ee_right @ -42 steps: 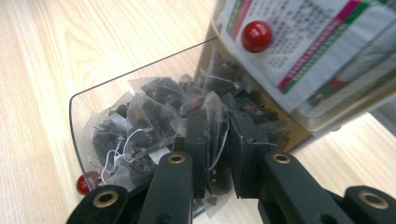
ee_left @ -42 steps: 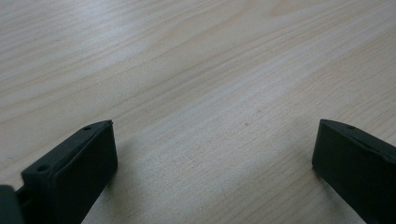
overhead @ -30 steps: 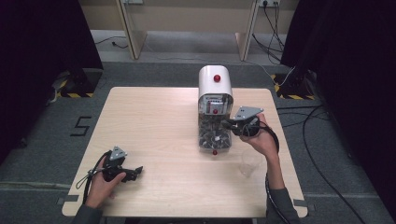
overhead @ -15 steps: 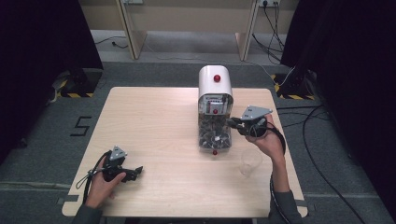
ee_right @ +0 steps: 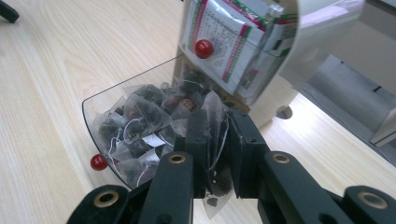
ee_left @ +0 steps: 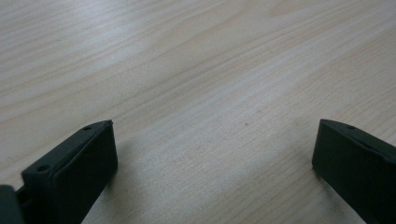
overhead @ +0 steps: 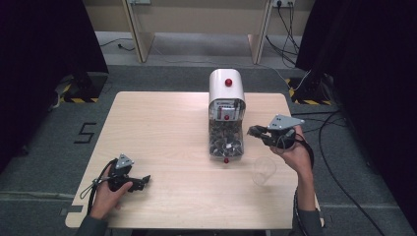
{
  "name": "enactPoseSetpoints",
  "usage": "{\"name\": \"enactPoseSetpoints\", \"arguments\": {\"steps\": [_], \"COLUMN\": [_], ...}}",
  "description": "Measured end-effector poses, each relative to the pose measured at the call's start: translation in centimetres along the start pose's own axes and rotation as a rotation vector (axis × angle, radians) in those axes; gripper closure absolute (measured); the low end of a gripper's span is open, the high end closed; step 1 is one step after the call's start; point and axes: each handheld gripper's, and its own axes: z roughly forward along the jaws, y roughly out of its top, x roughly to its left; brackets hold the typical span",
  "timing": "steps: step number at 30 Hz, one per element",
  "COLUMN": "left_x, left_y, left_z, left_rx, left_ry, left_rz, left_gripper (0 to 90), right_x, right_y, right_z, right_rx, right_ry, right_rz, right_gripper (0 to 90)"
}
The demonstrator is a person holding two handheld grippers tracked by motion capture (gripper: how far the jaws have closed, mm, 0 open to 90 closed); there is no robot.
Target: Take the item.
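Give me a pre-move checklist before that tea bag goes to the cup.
1. Right hand-held gripper shut on tea bag: ok.
2. Bag lifted free of the dispenser tray: cannot tell.
3. Cup upright on the table: ok.
4. Cup empty: cannot tell, too small to see.
5. Left hand-held gripper open and away from the cup: ok.
6. Bag string free of other bags: cannot tell.

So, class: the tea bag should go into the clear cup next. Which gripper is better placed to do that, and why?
The right gripper. Its jaws are shut on a tea bag, and it hangs just beyond the cup. The left gripper rests open and empty at the table's far side.
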Motion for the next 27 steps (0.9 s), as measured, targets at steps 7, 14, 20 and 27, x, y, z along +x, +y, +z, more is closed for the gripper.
{"name": "enactPoseSetpoints", "arguments": {"steps": [7,14,20,27], "left_x": [0.0,0.0,0.0,0.0], "left_y": [0.0,0.0,0.0,0.0], "left_z": [0.0,0.0,0.0,0.0], "left_rx": [0.0,0.0,0.0,0.0], "left_ry": [0.0,0.0,0.0,0.0], "left_rz": [0.0,0.0,0.0,0.0], "left_gripper": [0.0,0.0,0.0,0.0], "right_x": [0.4,0.5,0.6,1.0], "right_y": [-0.5,-0.8,-1.0,-1.3], "right_z": [-1.0,-1.5,-2.0,-3.0], "right_rx": [0.016,-0.001,-0.006,-0.008], "right_ry": [0.001,0.009,0.009,0.002], "right_rz": [0.017,0.024,0.029,0.028], "right_gripper": [79.6,79.6,79.6,79.6]}}
